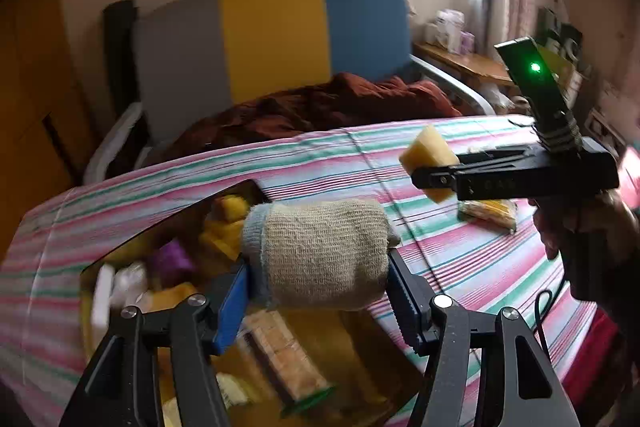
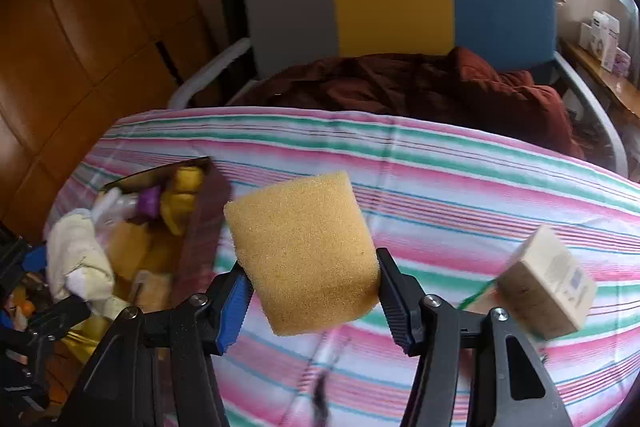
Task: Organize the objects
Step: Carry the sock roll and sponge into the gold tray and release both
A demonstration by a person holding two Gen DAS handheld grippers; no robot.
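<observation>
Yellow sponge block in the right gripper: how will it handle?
The sponge looks like open-pored foam, so probably light and squashy. The right gripper pinches its lower part, so it may compress or twist. Its rough surface probably resists slipping, and its blocky shape shouldn't roll.

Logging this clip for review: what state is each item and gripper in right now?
left gripper: shut on rolled sock
rolled sock: held above the box
right gripper: shut on yellow sponge
yellow sponge: lifted off the striped sheet
box: open, holding items
small carton: lying tilted on the sheet
</observation>
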